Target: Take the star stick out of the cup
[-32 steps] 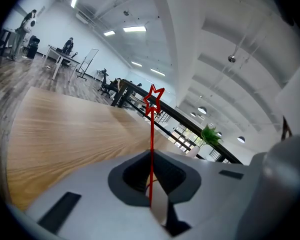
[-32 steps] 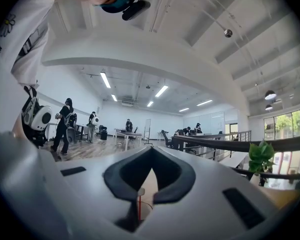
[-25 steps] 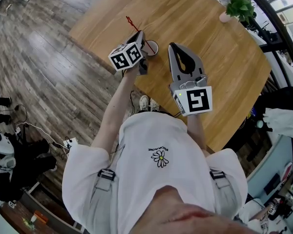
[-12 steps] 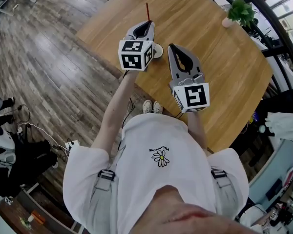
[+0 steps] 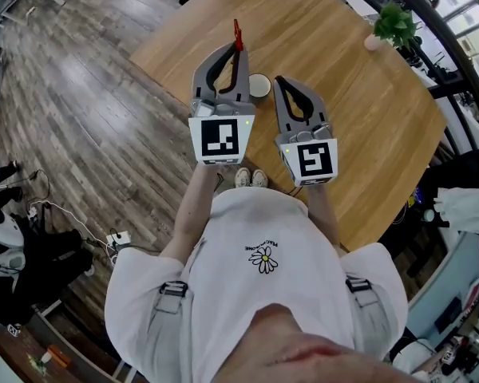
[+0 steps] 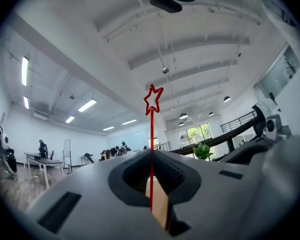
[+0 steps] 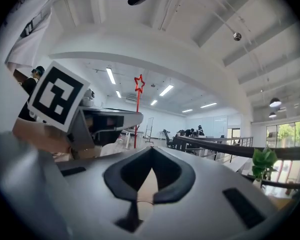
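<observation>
The star stick [image 5: 237, 35] is thin and red, with a star outline at its top. My left gripper [image 5: 239, 50] is shut on its lower part and holds it upright, clear above the table. In the left gripper view the star stick [image 6: 151, 149] rises straight out of the closed left gripper [image 6: 151, 155]. The small white cup [image 5: 259, 85] stands on the wooden table [image 5: 343, 62], just right of the left gripper. My right gripper [image 5: 281, 81] is shut and holds nothing, its tip beside the cup. From the right gripper [image 7: 151, 150] the star stick [image 7: 138, 104] shows at the left.
A green plant [image 5: 394, 22] in a pink pot stands at the table's far right edge. The table's left edge drops to a wooden floor [image 5: 72, 94]. The left gripper's marker cube [image 7: 57, 98] fills the left of the right gripper view.
The left gripper has risen and rolled upright, lifting the stick out of the cup; the stick, slanted before, now points up. The right gripper has stayed put.
</observation>
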The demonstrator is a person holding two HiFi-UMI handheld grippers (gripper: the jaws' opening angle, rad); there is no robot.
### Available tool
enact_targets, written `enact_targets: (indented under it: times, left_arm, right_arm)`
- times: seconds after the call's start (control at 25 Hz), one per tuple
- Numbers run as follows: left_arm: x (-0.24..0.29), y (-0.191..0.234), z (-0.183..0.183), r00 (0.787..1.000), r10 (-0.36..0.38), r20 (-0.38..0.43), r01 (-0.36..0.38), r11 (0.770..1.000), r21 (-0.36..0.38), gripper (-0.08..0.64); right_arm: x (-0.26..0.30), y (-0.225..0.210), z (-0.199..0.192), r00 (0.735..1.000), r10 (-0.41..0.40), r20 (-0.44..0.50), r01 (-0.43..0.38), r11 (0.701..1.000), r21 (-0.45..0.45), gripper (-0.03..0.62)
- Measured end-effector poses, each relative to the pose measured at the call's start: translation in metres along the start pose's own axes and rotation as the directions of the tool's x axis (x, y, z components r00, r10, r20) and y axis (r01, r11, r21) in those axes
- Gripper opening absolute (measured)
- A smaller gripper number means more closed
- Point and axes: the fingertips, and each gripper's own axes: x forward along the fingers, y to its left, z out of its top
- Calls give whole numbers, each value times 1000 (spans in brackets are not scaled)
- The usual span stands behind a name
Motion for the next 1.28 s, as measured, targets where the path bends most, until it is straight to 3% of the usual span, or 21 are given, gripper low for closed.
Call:
enact_targets:
  times: [0.08,0.16,0.24,0.96,1.16,1.28]
  left_arm:
    - [-15,-1,10,999,29,45,-33,994,101,22]
    - [-28,-5,7,998,49,32,-54,981,189,23]
    - [-38,-7,-3,998,68,18,-70,975,210,23]
    - [-53,-4,-8,995,94,18,-96,987,126,23]
    - [-54,-1,-7,990,139,40,-139,990,16,23]
    - [-54,1,-5,987,156,51,-155,988,-13,23]
  right_arm:
    - [0,0,-1,1000,0,-3,0,1000,-6,8]
    - [0,0,-4,1000,-3,-3,3,1000,-5,8]
    - [1,2,-4,1000,-4,2,4,1000,-5,8]
    - [-8,0,23,996,-37,80,38,999,-14,6]
    - [-11,-3,24,996,-44,80,44,999,-7,6]
    - [-11,-3,23,996,-42,77,42,999,-5,6]
